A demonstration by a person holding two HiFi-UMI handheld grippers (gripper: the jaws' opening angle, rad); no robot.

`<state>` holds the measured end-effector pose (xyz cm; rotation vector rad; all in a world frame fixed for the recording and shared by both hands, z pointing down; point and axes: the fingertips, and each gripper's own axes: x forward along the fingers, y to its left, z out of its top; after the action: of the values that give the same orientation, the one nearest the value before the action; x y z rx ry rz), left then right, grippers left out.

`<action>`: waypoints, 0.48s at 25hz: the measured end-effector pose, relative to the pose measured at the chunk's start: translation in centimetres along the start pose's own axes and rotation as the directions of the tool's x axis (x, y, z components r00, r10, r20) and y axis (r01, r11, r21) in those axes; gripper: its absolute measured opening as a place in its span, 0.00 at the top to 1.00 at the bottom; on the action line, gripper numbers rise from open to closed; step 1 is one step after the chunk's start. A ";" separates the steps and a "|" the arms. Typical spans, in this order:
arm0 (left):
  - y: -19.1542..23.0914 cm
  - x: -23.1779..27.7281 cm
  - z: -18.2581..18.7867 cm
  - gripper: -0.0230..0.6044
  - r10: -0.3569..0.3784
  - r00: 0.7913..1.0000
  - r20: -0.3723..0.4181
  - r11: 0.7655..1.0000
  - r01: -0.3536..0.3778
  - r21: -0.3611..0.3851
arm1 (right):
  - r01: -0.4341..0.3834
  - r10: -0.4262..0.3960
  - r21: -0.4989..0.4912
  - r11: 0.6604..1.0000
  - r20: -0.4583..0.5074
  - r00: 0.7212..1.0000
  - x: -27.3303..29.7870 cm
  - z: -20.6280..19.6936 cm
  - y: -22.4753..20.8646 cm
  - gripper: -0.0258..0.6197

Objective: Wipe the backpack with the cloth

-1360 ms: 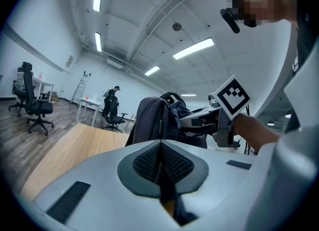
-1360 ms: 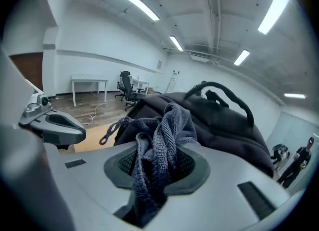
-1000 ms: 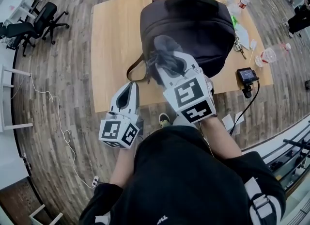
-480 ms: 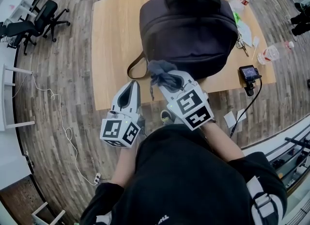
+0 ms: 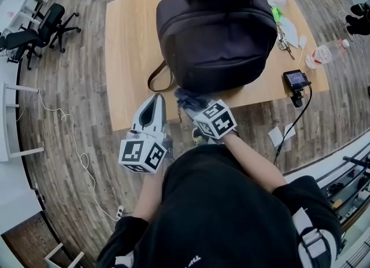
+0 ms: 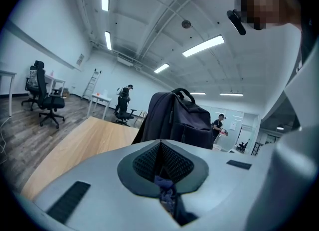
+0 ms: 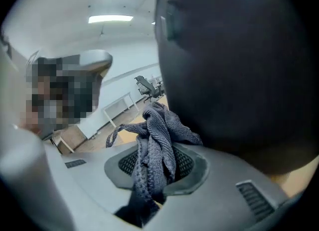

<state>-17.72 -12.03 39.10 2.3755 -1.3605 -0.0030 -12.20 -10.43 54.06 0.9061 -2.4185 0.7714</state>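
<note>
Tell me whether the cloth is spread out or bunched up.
Bunched up: the cloth sits crumpled in folds, pinched in the shut right gripper.

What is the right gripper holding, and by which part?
The right gripper holds the grey cloth, pinched at a bunched fold between its jaws. The loose end sticks out beyond them, close to the backpack.
</note>
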 end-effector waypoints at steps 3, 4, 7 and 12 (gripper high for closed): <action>-0.6 0.1 -0.1 0.94 -0.011 1.000 0.000 1.000 0.011 0.005 | -0.005 0.019 0.220 0.976 -0.060 0.998 1.1 -4.1 -3.1 0.80; -0.8 0.1 -0.1 0.94 -0.014 1.000 0.001 1.000 0.014 0.005 | 0.008 0.011 0.274 0.962 -0.067 0.998 0.9 -5.1 -4.4 0.80; -0.9 0.1 -0.1 0.94 -0.021 1.000 -0.001 1.000 0.021 0.006 | 0.068 -0.046 0.362 0.930 -0.070 0.996 -0.8 -6.8 -8.0 0.80; -1.4 0.4 -0.3 0.94 -0.043 0.999 -0.008 0.999 0.043 0.004 | 0.266 -0.246 0.417 0.869 -0.102 0.964 -6.5 -9.3 -15.0 0.80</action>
<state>-16.25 -11.66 38.99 2.4056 -1.3067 -0.0021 4.59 -11.00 62.47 1.3277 -2.0593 1.2287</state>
